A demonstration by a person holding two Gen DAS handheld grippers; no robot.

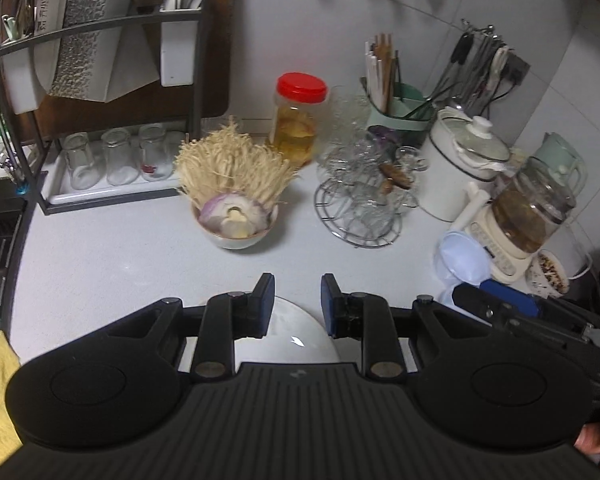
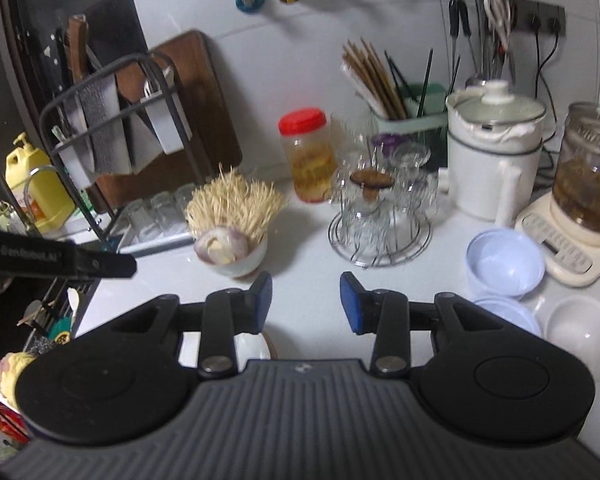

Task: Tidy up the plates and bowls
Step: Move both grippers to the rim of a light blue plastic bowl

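**Barely begun: dishes scattered, both grippers empty**

Plainly, little sorting shows so far. The left hand-held gripper (image 1: 298,304) hangs over the desk (image 1: 120,248) with its jaws wide apart and nothing between them; a white plate (image 1: 292,332) lies on the desk just under and behind its fingertips, partly hidden by the gripper body. The right hand-held gripper (image 2: 306,302) is likewise spread open and holds nothing. A white dish (image 2: 252,346) peeps out below its left finger, too covered to tell whether it is a plate or a bowl.

On the right side, in the right wrist view, a blue bowl (image 2: 504,266) sits near the blender (image 2: 580,216), and a second blue bowl (image 2: 508,314) lies just near of it, touching or almost so. A white bowl (image 2: 584,332) rests further right, beside them. These three are grouped loosely, not stacked. In the middle, farther off, a small bowl (image 2: 236,256) holds cut onion and a tuft of pale roots, so it looks in use rather than ready to put away.

The rack (image 1: 96,92) at the far left carries boards and cutlery on top and upturned glasses (image 1: 116,158) on its tray; no plate or bowl is visible in it.

By my reading, nearly everything remains: gathering the blue bowls into one stack, joining the white pieces, and setting them somewhere orderly. The plate under the left gripper seems the likeliest first pick.
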